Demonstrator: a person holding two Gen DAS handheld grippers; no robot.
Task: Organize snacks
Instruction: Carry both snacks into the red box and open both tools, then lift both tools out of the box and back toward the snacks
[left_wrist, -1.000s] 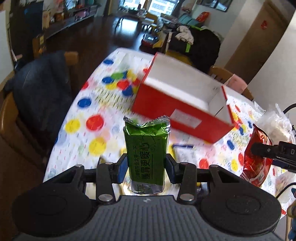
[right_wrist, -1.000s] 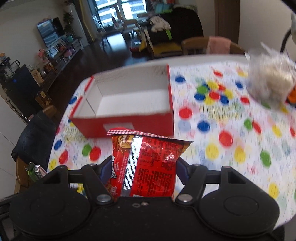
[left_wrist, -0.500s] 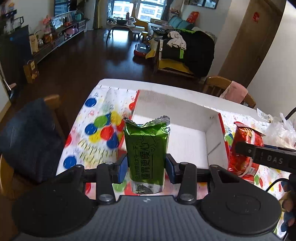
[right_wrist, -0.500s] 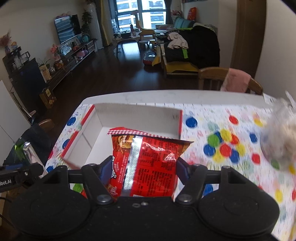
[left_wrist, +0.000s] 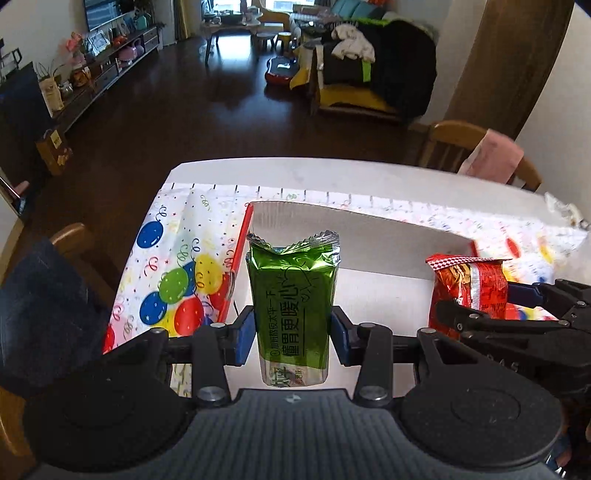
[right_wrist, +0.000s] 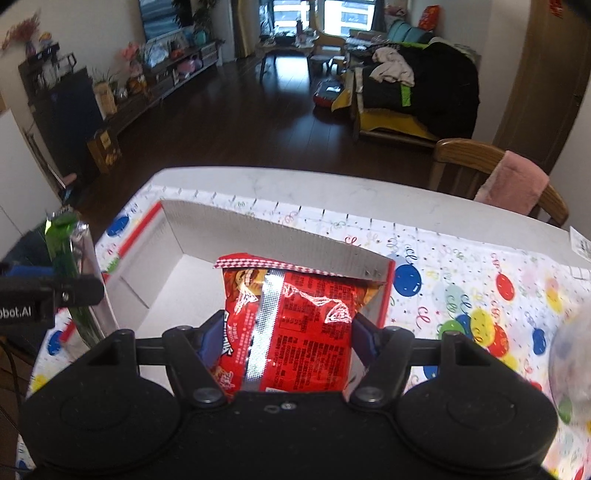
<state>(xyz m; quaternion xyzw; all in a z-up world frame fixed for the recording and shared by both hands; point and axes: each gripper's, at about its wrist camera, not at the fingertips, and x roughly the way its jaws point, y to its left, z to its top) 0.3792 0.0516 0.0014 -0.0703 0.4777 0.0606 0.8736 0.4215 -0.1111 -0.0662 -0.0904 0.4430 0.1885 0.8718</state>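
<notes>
Green foil packet (left_wrist: 293, 310) and red snack bag (right_wrist: 295, 325) upright — both above the white-lined red box (right_wrist: 192, 232).

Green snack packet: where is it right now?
The green snack packet is clamped upright in the left gripper, over the open red box, left of the red packet.

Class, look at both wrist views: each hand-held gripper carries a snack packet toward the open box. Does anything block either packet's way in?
Nothing visible does. The green packet and the red packet both hang over the open box, whose white floor shows bare beneath them.
</notes>
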